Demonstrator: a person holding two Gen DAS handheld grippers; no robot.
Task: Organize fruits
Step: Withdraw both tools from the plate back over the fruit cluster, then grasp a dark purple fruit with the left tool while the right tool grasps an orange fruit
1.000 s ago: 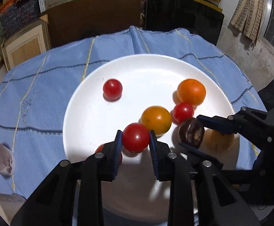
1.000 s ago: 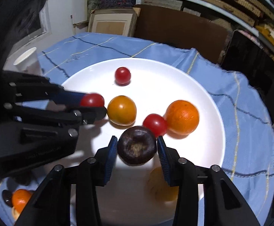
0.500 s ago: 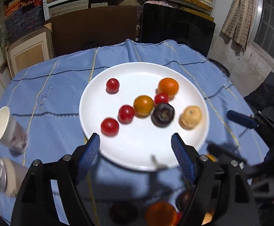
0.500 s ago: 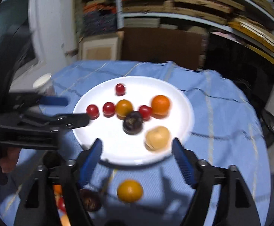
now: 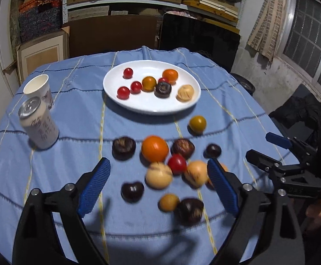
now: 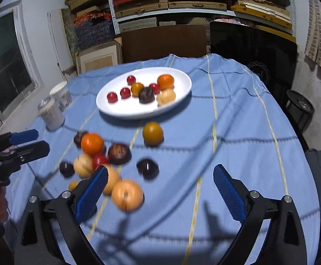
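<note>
One white plate (image 5: 116,101) sits at 12 o'clock on the blue cloth (image 5: 76,119) and carries eight fruits: four red tomatoes (image 5: 123,92), one orange (image 5: 170,75), one amber fruit (image 5: 149,83), one dark brown fruit (image 5: 163,89) and one tan fruit (image 5: 185,92). Twelve more lie loose toward 6 o'clock: five dark ones (image 5: 123,147), four tan ones (image 5: 158,175), a second orange (image 5: 154,148), a second amber fruit (image 5: 197,123) and a fifth tomato (image 5: 177,164). At 9 o'clock stand one paper cup (image 5: 38,87) and one can (image 5: 39,125).
</note>
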